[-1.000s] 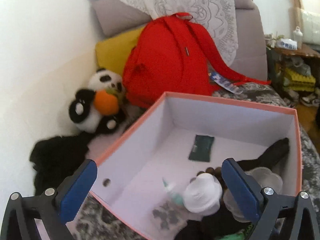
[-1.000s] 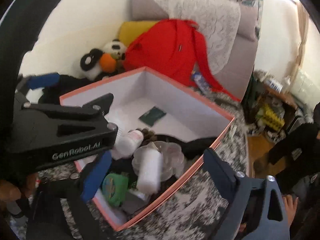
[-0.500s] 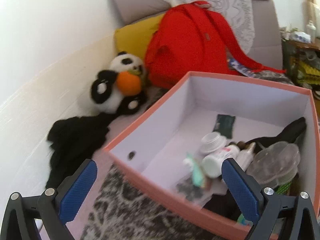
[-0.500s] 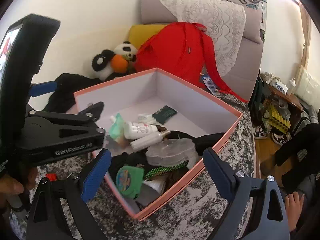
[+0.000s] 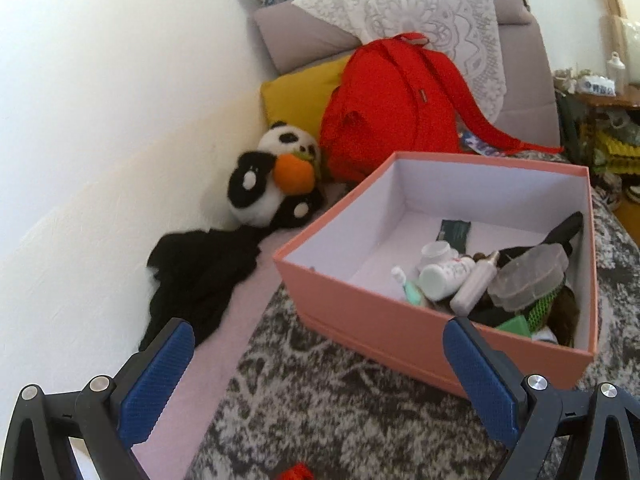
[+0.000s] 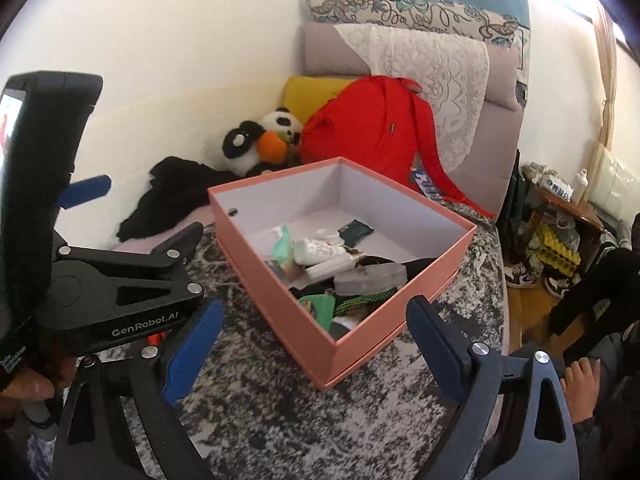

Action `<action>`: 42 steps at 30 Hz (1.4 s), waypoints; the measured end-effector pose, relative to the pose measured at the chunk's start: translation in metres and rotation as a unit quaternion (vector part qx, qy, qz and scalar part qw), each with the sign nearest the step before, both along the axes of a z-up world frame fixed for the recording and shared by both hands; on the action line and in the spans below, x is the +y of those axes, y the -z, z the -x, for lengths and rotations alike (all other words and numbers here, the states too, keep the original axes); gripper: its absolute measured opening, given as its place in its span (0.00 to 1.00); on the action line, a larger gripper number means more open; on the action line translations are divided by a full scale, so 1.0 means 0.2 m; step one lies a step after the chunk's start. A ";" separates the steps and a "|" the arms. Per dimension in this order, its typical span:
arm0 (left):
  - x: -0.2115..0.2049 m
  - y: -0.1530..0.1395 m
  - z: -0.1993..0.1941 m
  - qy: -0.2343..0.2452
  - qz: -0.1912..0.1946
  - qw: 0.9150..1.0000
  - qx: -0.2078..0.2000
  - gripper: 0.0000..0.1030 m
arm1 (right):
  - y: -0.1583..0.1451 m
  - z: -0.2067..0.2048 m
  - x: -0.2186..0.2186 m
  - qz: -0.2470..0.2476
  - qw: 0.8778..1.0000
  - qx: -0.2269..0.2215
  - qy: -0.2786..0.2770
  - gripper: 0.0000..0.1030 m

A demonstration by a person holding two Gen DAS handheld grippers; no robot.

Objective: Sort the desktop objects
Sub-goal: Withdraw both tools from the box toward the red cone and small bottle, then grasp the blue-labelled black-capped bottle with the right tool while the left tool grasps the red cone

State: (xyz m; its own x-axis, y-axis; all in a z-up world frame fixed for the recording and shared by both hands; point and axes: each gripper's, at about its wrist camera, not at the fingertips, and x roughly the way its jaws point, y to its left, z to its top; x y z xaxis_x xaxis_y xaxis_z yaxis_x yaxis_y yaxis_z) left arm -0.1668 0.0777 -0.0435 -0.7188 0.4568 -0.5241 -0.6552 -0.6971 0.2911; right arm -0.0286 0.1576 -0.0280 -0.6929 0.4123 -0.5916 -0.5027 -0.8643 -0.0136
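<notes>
While both grippers, left (image 5: 318,380) and right (image 6: 314,352), gape empty, the pink box (image 6: 280,296) sits just ahead.

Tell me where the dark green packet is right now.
The packet lies flat on the box floor near the far corner, just behind the white jar, in both views.

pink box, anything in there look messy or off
Yes. In the pink box everything is heaped toward one corner: the white bottles lie on their sides, and a clear plastic container sits tilted on a pile of dark items. The far part of the floor is mostly bare. Nothing looks spilled.
</notes>
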 end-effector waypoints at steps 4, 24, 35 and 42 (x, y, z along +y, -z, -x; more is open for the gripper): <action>-0.06 0.01 0.00 -0.011 0.002 1.000 -0.010 1.00 | 0.00 -0.05 -0.07 0.006 1.000 0.003 -0.004 0.92; -0.82 0.37 0.22 -0.108 0.094 0.989 -0.046 1.00 | 0.23 -0.02 -0.31 0.090 0.992 -0.017 -0.086 0.91; -1.38 0.62 0.47 -0.241 0.070 0.960 -0.125 1.00 | 0.78 0.45 -0.66 0.143 0.963 -0.126 -0.193 0.81; -1.44 0.69 0.53 -0.251 0.072 0.955 -0.141 1.00 | 0.93 0.55 -0.72 0.145 0.955 -0.158 -0.204 0.64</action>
State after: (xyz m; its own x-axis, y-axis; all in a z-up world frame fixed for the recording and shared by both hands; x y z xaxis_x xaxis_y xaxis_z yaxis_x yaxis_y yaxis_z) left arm -0.2735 -0.2101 -0.1818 -0.6498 0.0002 -0.7601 -0.3150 -0.9102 0.2690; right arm -0.1389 0.0144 -0.2143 -0.5296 -0.0670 -0.8456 -0.1340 -0.9778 0.1614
